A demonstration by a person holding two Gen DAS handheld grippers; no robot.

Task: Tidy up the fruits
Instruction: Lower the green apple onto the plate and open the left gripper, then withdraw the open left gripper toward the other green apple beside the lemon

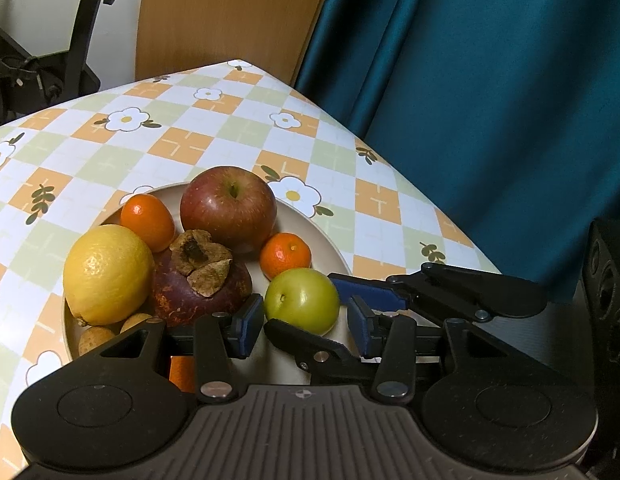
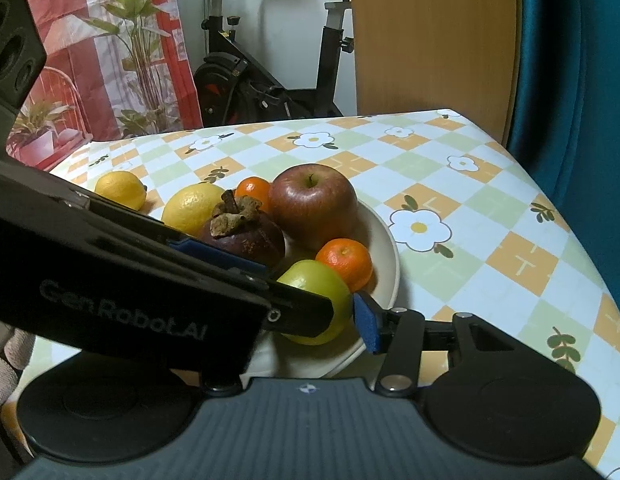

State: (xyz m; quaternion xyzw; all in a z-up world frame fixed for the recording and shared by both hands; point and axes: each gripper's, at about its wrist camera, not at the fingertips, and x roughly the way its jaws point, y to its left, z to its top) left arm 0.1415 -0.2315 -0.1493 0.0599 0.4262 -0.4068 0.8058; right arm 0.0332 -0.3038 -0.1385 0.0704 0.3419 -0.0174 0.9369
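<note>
Now | left tongs (image 1: 304, 326) part-spread astride green fruit (image 1: 298, 296), contact unclear | right tongs (image 1: 302, 304) pinching same fruit

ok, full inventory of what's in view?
plate: 1, beige, on tablecloth
apple: 1, red, plate's far side
lemon: 2, yellow, one on plate, one on tablecloth beyond
mandarin: 2, orange, on plate beside apple
mangosteen: 1, dark purple, plate centre
green fruit: 1, green, plate's near edge
small tan fruit: 2 visible, plate edge by lemon
tablecloth: 1, checked floral, under plate
curtain: 1, teal, right
exercise bike: 1, black, background
left claw: 1, black, blue pads, astride green fruit
right claw: 1, same, astride green fruit
</note>
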